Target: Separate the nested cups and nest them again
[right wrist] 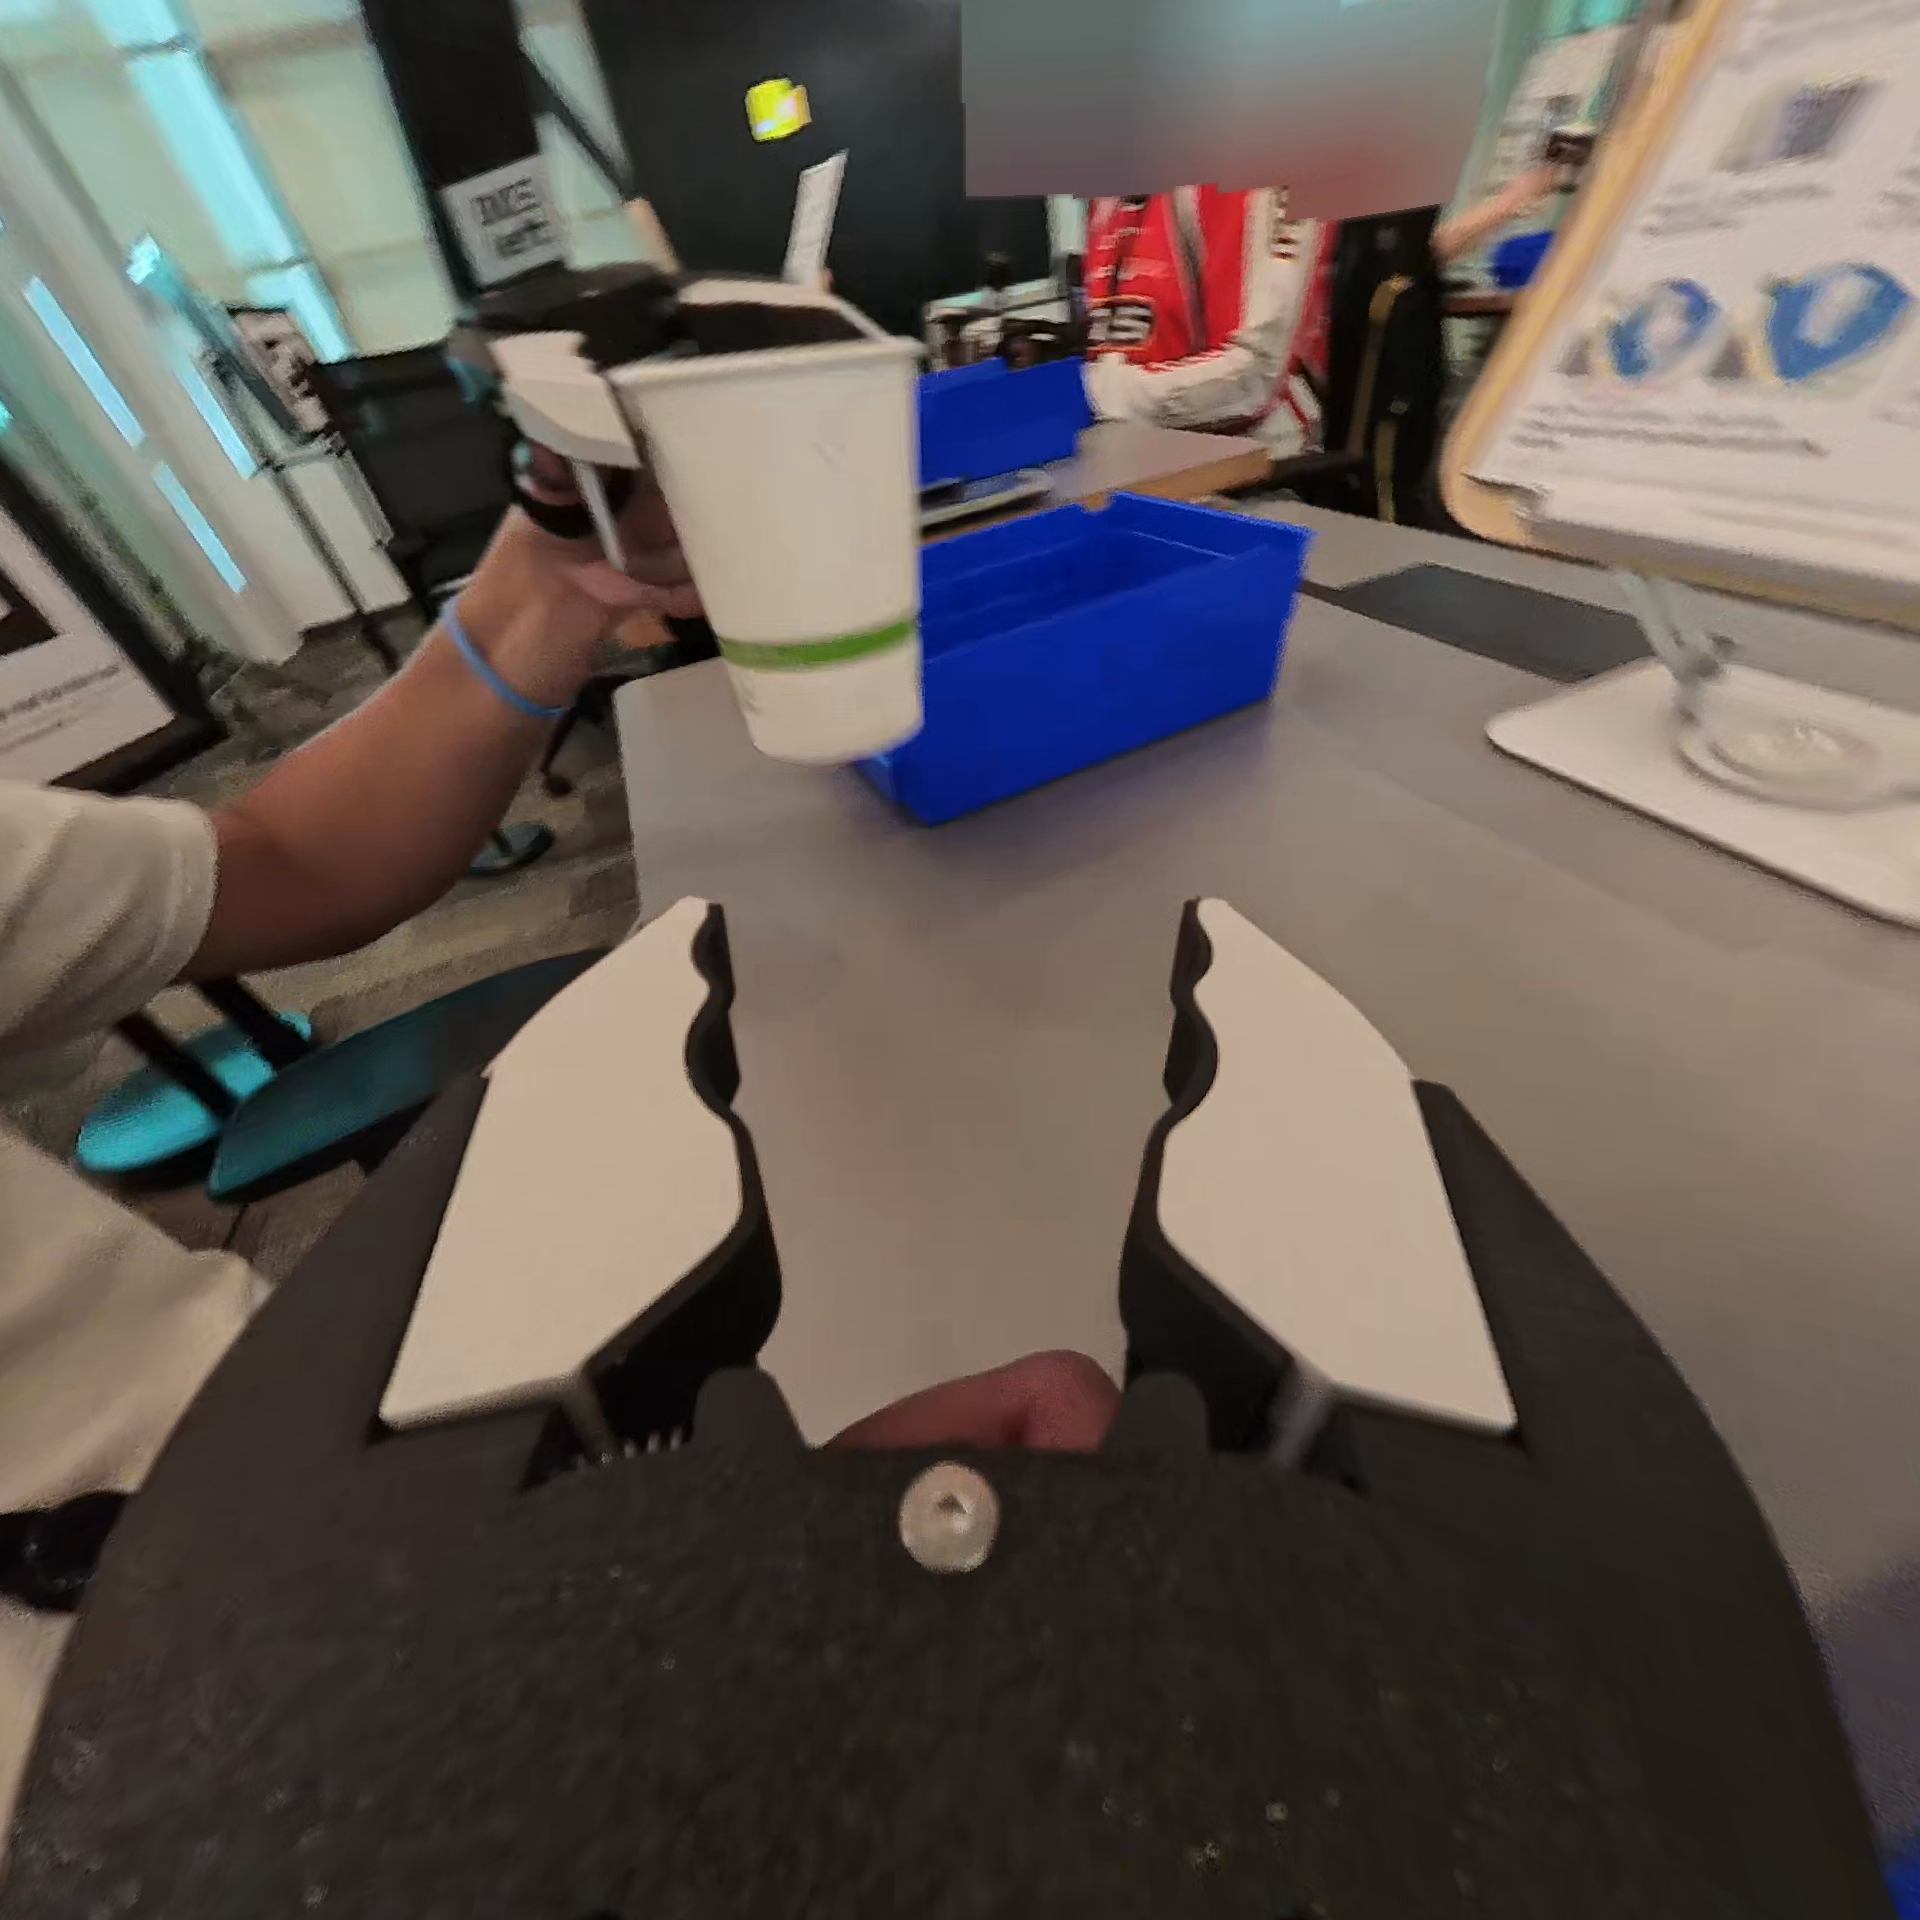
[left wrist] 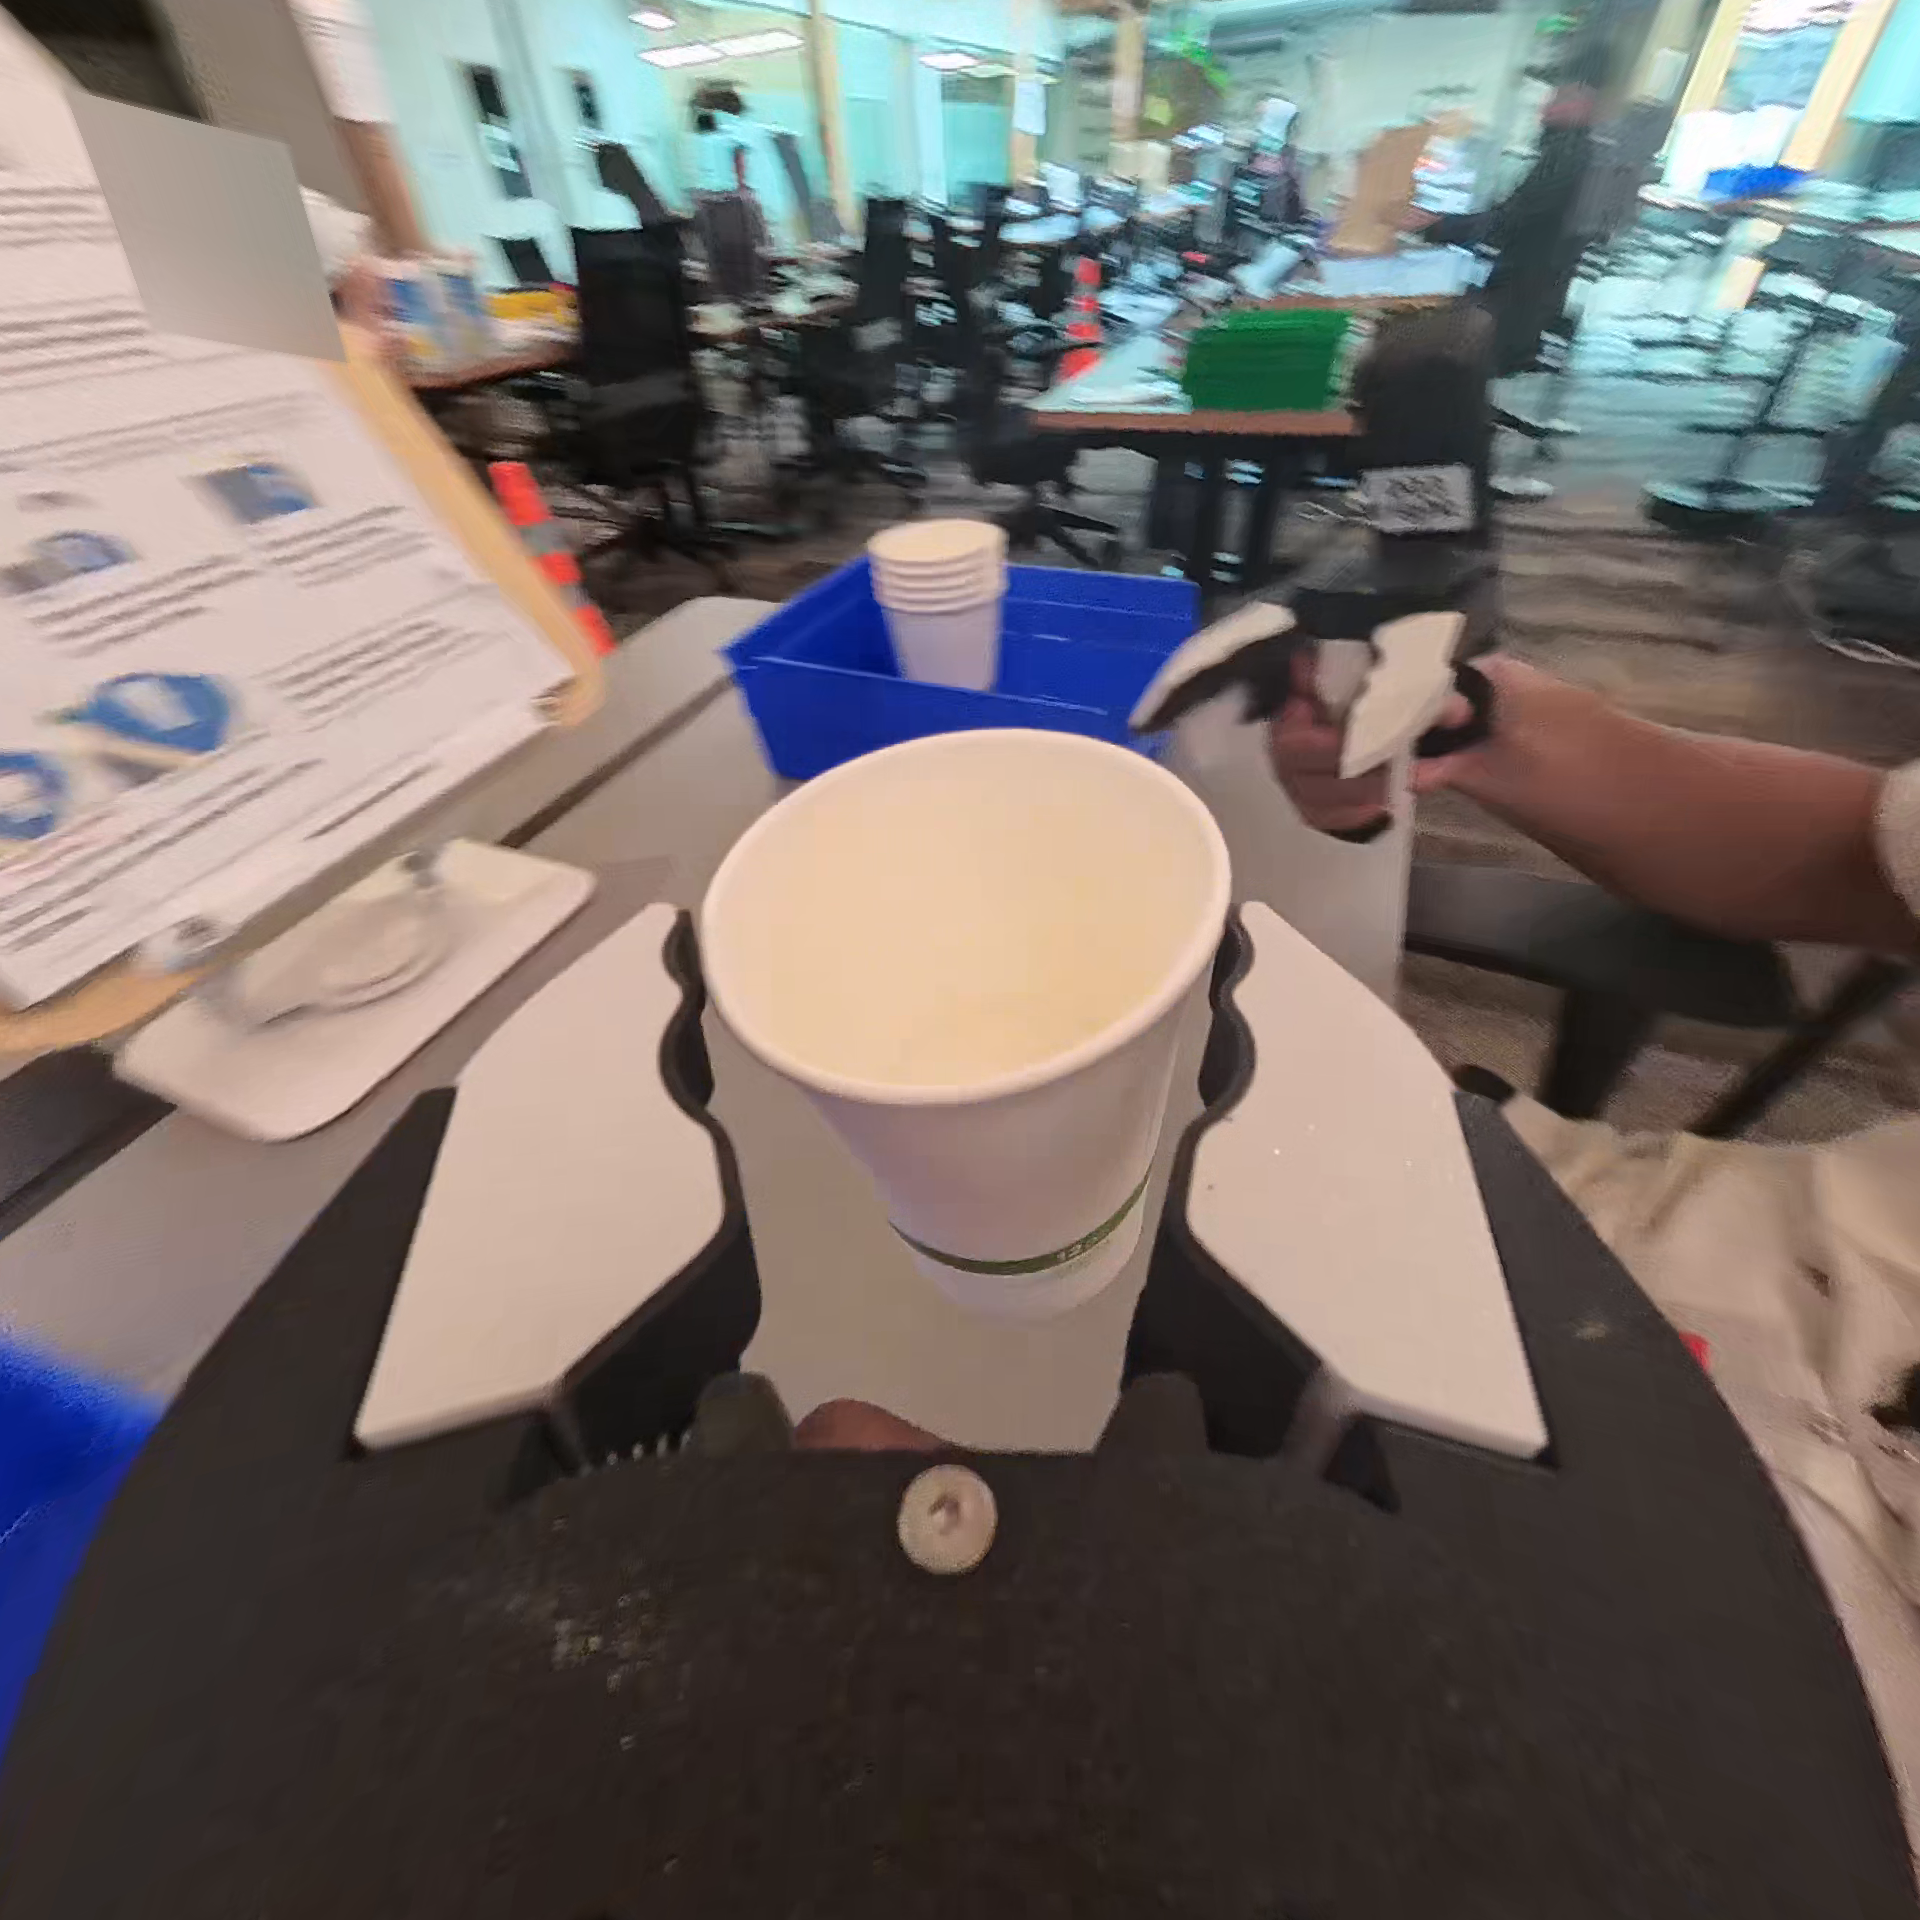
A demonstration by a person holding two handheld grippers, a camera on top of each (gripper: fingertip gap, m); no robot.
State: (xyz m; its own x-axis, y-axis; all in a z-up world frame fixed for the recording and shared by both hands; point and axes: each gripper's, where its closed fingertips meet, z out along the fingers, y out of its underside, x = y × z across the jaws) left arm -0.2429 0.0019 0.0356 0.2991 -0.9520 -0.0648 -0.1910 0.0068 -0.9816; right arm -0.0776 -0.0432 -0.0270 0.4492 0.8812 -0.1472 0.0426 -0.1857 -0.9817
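My left gripper (left wrist: 956, 925) is shut on a white paper cup (left wrist: 966, 987) with a green band near its base. It holds the cup upright, mouth up and empty, above the grey table (left wrist: 644, 810). The right wrist view shows this cup (right wrist: 800, 551) in the air at the left, in front of the blue bin (right wrist: 1091, 665). A stack of several nested white cups (left wrist: 940, 603) stands in the blue bin (left wrist: 914, 717). My right gripper (right wrist: 951, 914) is open and empty over the table (right wrist: 1039, 1039). It also shows in the left wrist view (left wrist: 1320, 675), to the right of the bin.
A printed sign board (left wrist: 208, 582) on a white stand base (left wrist: 353, 987) stands on the table; the right wrist view shows it at the right (right wrist: 1714, 312). A second blue bin (right wrist: 997, 416) and a person in a red and white jacket (right wrist: 1195, 312) are behind.
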